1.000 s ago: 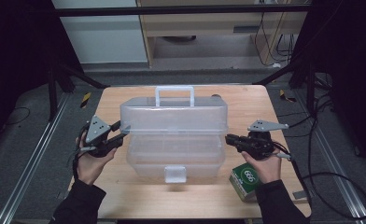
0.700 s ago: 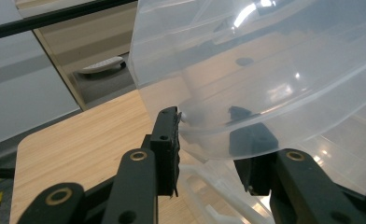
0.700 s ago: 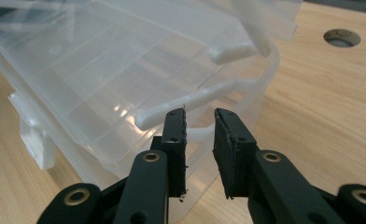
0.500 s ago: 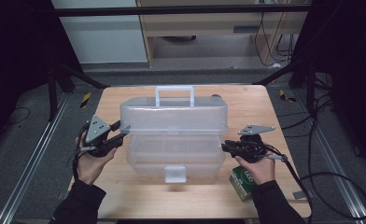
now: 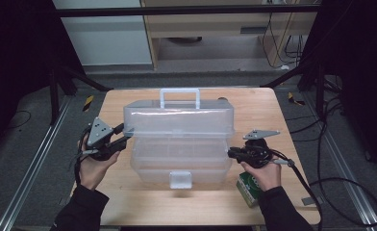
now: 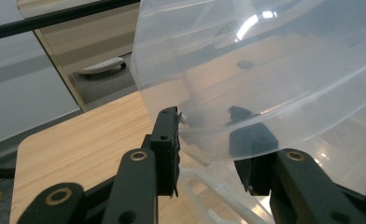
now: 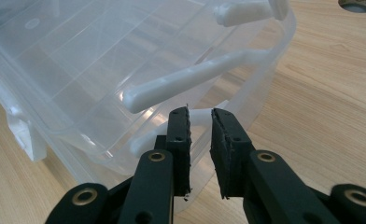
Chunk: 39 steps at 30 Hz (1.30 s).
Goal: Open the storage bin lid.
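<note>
A clear plastic storage box (image 5: 179,159) stands mid-table with its upper tray (image 5: 177,120) raised over the lower tub. On the box's left side, my left gripper (image 5: 123,135) is shut on the upper tray's corner rim (image 6: 209,135); one jaw sits outside the wall and the other shows through the plastic. My right gripper (image 5: 231,153) touches the box's right side low down. Its jaws (image 7: 200,116) stand a narrow gap apart at the tub's rim (image 7: 256,107), just in front of a white hinge arm (image 7: 190,79).
A green carton (image 5: 248,186) lies by the right hand near the table's front edge. The box has a white carry handle (image 5: 179,96) and a front latch (image 5: 179,179). Bare wood (image 5: 254,106) shows to the right of the box and behind it.
The right gripper has moved left and slightly down until it meets the box's right side. The left gripper and the raised tray have stayed put.
</note>
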Available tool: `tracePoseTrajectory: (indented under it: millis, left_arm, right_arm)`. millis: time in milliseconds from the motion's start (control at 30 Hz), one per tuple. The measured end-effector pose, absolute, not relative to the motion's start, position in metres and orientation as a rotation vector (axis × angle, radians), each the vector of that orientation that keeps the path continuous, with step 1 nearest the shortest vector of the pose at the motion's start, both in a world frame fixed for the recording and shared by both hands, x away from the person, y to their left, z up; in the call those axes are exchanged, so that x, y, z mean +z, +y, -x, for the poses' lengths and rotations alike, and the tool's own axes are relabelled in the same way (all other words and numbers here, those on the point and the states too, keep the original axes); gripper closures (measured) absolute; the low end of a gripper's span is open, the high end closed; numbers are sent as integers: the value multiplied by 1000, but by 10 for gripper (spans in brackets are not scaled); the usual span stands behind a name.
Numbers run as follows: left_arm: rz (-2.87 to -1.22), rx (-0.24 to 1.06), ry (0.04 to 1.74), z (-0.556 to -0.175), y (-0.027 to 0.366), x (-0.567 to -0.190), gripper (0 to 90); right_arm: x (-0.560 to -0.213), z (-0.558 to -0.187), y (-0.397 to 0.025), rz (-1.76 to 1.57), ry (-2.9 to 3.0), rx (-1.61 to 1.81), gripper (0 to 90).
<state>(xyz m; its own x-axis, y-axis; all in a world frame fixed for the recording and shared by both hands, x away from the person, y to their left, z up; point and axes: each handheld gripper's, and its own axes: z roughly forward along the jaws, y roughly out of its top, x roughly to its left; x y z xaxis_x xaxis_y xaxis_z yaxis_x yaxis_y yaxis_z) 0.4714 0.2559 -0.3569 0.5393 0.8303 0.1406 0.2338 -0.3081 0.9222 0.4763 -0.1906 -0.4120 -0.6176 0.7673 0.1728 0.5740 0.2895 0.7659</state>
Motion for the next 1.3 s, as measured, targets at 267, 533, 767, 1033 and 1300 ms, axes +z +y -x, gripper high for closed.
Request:
tracePoseTrajectory:
  millis: [267, 533, 767, 1033, 1300]
  left_arm:
    - [-1807, 797, 885, -478, 255, -349, 634]
    - [-1789, 810, 897, -484, 253, -344, 639]
    - [-1768, 803, 913, -490, 253, -339, 637]
    - [-1744, 791, 936, -498, 252, -333, 641]
    - [-1732, 800, 955, -508, 250, -326, 648]
  right_arm:
    - [-413, -476, -191, -1239, 2324, 1237, 780]
    - [-412, -477, -191, -1272, 2329, 1238, 781]
    - [-412, -477, -191, -1268, 2331, 1236, 781]
    - [-412, -477, -191, -1265, 2332, 1236, 781]
    - [-412, -477, -191, -1259, 2333, 1234, 781]
